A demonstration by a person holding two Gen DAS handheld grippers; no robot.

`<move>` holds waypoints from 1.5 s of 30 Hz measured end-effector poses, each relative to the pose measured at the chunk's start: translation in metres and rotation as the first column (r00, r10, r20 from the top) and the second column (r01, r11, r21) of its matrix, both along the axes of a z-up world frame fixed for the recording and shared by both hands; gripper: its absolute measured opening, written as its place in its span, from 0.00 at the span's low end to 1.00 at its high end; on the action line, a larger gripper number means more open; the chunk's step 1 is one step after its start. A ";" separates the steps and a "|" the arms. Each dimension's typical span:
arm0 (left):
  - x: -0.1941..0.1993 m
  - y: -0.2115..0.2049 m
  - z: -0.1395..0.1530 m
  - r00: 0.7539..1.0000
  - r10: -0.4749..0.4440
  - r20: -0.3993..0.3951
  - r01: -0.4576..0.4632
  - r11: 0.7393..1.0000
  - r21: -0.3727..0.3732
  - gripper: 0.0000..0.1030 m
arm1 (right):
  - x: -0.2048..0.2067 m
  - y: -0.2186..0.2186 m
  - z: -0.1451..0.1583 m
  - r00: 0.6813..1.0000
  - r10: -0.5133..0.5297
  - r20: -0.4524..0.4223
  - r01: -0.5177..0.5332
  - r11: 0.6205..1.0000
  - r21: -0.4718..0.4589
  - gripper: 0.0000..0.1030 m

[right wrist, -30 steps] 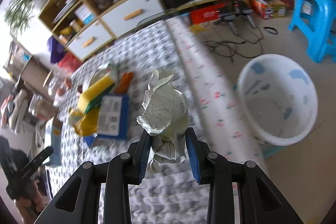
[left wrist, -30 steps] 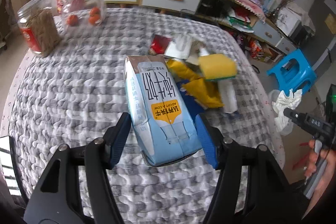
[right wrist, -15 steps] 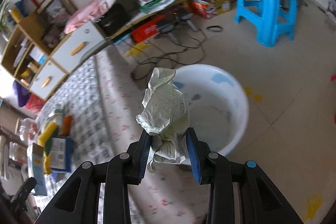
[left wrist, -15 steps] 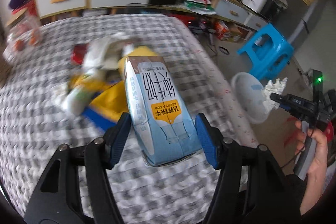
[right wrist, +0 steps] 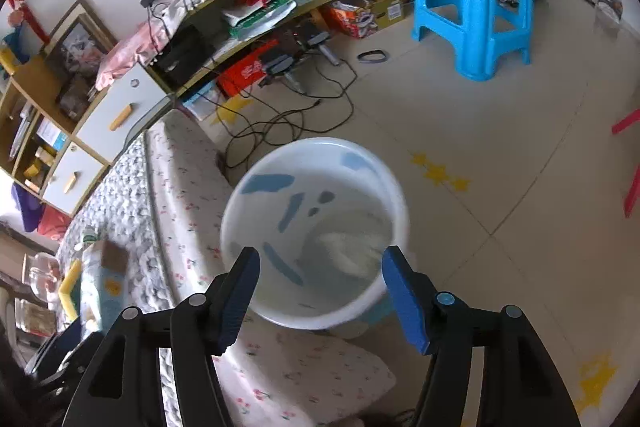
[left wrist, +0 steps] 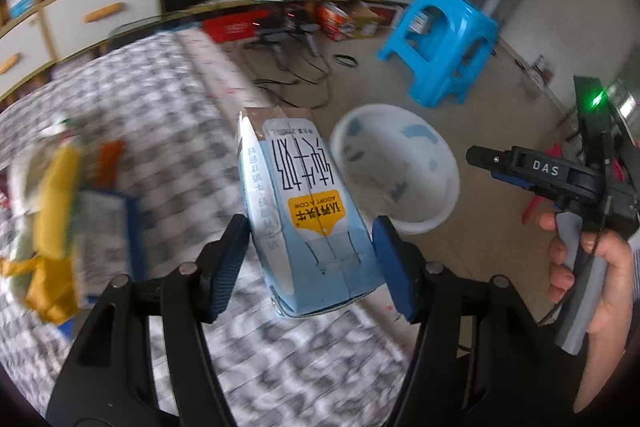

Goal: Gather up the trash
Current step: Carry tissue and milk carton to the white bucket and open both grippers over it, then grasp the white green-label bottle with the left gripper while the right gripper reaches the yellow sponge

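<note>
Right wrist view shows your right gripper (right wrist: 318, 287) spread empty over the white basin (right wrist: 256, 195) holding pale trash, while your left gripper (left wrist: 310, 253) clamps the milk carton (left wrist: 306, 211), leaving more litter on the bed (left wrist: 172, 131).

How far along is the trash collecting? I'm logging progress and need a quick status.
Done: a pale crumpled wad lies in the white plastic basin on the floor, and the right gripper hangs open above it. In hand: the left gripper clamps the blue and white milk carton, not yet over the basin. Left: the blurred yellow and blue wrappers on the checked tablecloth.
</note>
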State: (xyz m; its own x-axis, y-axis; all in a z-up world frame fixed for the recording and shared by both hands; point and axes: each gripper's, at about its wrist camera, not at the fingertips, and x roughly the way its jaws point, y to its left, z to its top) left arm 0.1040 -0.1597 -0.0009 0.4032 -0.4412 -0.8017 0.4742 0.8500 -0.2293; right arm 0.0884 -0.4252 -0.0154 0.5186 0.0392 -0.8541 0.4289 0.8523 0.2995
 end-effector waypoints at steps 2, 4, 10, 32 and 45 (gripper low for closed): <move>0.004 -0.021 -0.007 0.999 -0.043 -0.013 0.043 0.999 -0.001 0.63 | -0.005 -0.006 -0.001 1.000 -0.015 -0.007 0.015 1.000 -0.009 0.63; 0.008 -0.039 -0.014 0.997 -0.074 -0.028 0.074 0.997 -0.006 0.63 | -0.011 -0.014 -0.001 0.999 -0.029 -0.015 0.029 0.999 -0.021 0.63; 0.015 -0.079 -0.027 0.986 -0.150 -0.076 0.149 0.989 -0.023 0.63 | -0.027 -0.036 -0.004 0.998 -0.063 -0.024 0.062 0.998 -0.022 0.63; 0.019 -0.028 -0.007 1.000 0.003 -0.006 -0.002 1.000 0.028 0.97 | -0.020 -0.021 0.005 1.000 -0.027 -0.008 0.027 0.998 -0.055 0.68; 0.007 0.070 0.010 0.983 0.162 0.083 -0.172 0.978 0.122 0.98 | 0.008 0.039 0.010 0.997 0.071 -0.003 -0.071 0.994 -0.083 0.72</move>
State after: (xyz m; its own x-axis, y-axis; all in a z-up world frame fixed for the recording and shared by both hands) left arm 0.1106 -0.0896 0.0095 0.5210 -0.2583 -0.8135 0.3345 0.9387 -0.0839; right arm 0.0967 -0.3858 -0.0049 0.5169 0.0048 -0.8560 0.3662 0.9027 0.2261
